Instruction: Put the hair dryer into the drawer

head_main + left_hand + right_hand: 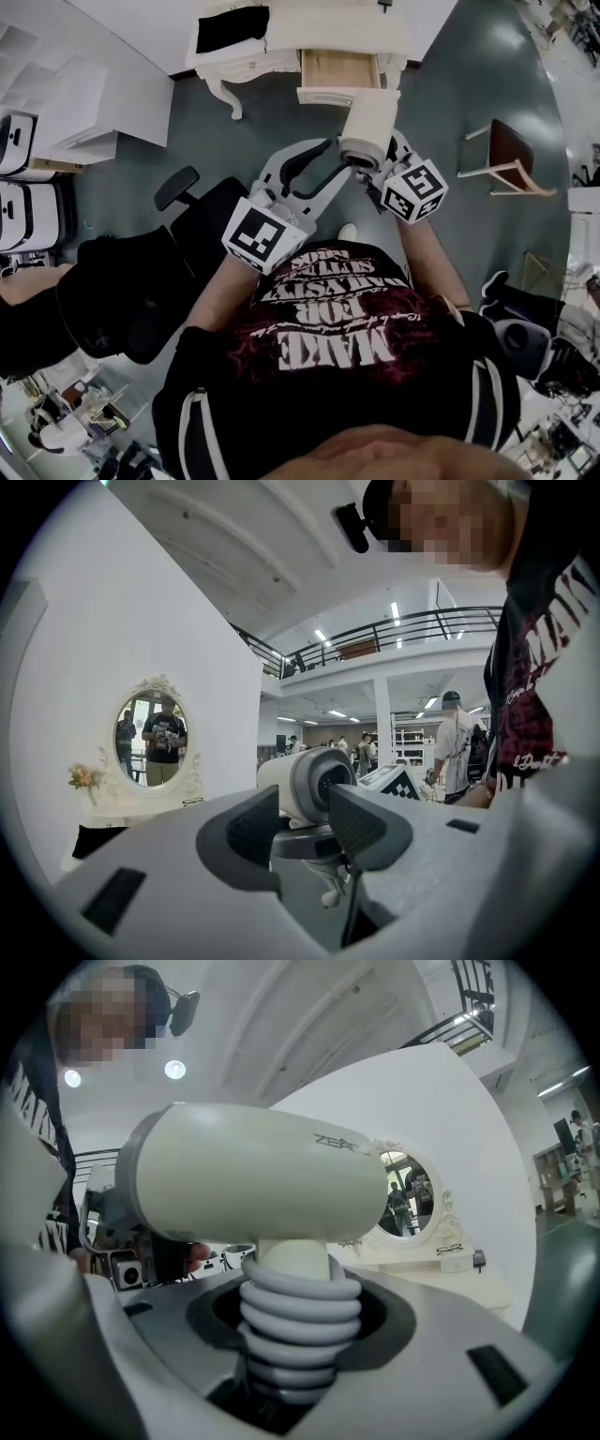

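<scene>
A cream hair dryer (368, 122) hangs in the air in front of the white dressing table (281, 42), whose drawer (339, 69) stands pulled out. My right gripper (375, 167) is shut on its handle, which is wound with pale cord (300, 1335), and the barrel (253, 1176) lies across above the jaws. My left gripper (339, 157) reaches in from the left. Its jaws stand a little apart on either side of a grey band (305, 841) under the dryer's rear end (314, 782). Whether the pads press on it is not visible.
A black office chair (192, 211) stands at my left and a wooden chair (511, 155) at the right. White shelving (84, 103) lines the left wall. An oval mirror (150, 738) rises from the dressing table, and a black cloth (232, 26) lies on its top.
</scene>
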`<state>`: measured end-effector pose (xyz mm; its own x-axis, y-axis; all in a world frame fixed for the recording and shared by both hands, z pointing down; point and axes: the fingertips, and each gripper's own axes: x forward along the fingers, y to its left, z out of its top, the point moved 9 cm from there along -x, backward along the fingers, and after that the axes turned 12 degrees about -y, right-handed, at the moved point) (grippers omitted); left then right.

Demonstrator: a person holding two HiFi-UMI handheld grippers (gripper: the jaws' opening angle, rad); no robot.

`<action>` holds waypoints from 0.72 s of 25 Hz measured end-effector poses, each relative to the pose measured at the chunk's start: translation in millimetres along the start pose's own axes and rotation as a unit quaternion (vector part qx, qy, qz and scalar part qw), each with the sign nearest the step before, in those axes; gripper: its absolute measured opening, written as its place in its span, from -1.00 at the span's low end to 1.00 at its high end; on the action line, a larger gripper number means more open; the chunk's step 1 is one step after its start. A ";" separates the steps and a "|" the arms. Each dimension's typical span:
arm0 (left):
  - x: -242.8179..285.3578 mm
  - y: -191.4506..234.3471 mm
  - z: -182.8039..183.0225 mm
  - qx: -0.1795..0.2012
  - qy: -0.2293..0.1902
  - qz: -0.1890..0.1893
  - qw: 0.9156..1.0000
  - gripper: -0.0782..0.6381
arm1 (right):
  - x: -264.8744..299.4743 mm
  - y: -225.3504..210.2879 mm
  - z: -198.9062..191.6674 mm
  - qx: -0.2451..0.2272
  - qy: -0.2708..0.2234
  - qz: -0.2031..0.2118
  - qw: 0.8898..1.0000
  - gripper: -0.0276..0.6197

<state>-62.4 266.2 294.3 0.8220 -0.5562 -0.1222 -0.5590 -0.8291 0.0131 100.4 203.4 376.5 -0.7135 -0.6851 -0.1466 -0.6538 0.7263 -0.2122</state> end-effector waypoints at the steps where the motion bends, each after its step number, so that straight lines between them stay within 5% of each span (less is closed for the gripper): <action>1: -1.8 1.5 0.6 -0.002 -0.001 0.002 1.000 -0.35 | -0.4 1.3 0.8 0.000 -0.002 0.001 1.000 -0.24; 12: -9.4 20.5 -0.4 -0.005 -0.008 -0.006 1.000 -0.34 | 3.1 6.5 9.0 -0.043 0.010 -0.039 0.998 -0.25; 18: -23.4 41.2 -7.1 0.007 -0.017 0.039 0.999 -0.34 | -2.7 -8.6 19.4 -0.059 0.009 -0.067 0.996 -0.25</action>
<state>-103.8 244.7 304.7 0.7726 -0.6158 -0.1545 -0.6221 -0.7829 0.0097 112.8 198.0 360.0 -0.6208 -0.7765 -0.1076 -0.7684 0.6299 -0.1130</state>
